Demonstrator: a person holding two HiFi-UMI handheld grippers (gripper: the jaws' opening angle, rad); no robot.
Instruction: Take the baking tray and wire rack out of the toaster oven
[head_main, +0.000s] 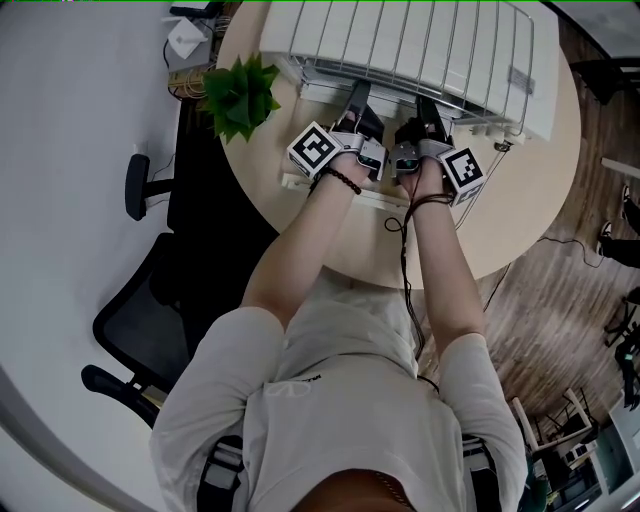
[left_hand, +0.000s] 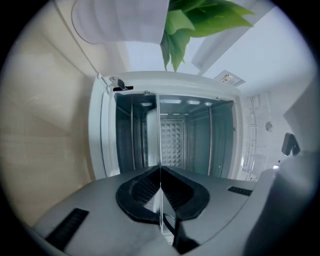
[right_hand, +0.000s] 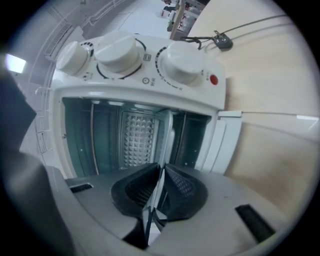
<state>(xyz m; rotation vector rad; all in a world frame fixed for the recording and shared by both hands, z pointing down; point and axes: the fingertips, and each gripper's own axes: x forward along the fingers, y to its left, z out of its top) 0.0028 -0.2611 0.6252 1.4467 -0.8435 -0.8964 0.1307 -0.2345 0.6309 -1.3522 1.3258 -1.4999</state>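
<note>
the toaster oven (head_main: 400, 40) is sitting at 12 o'clock from the person on the round surface (head_main: 520, 210), with a plant (head_main: 243, 95) at about 10 o'clock from the hands, and its door (right_hand: 227, 142) is hanging open. the baking tray (right_hand: 165, 137) is lying level inside the cavity (left_hand: 190, 140), about halfway up, and is being seen edge-on as a thin strip in both gripper views. the left gripper (left_hand: 160, 175), turned on its side, is being pressed shut on the tray's front edge with only the sheet between its pads. the right gripper (right_hand: 161, 175), on the side of the knobs (right_hand: 117, 52) at 3 o'clock, is being clamped narrowly on the same edge, over what looks like a rolled lip. the wire rack cannot be made out for certain in any view. the tray is judged to be thin sheet metal: light, stiff enough to be carried by one edge, but smooth and liable to slip or tip downward once it is being drawn clear of its supports. the lip is judged the best hold, with the two grips being spread apart along it and the tray being drawn out level toward 6 o'clock.
</note>
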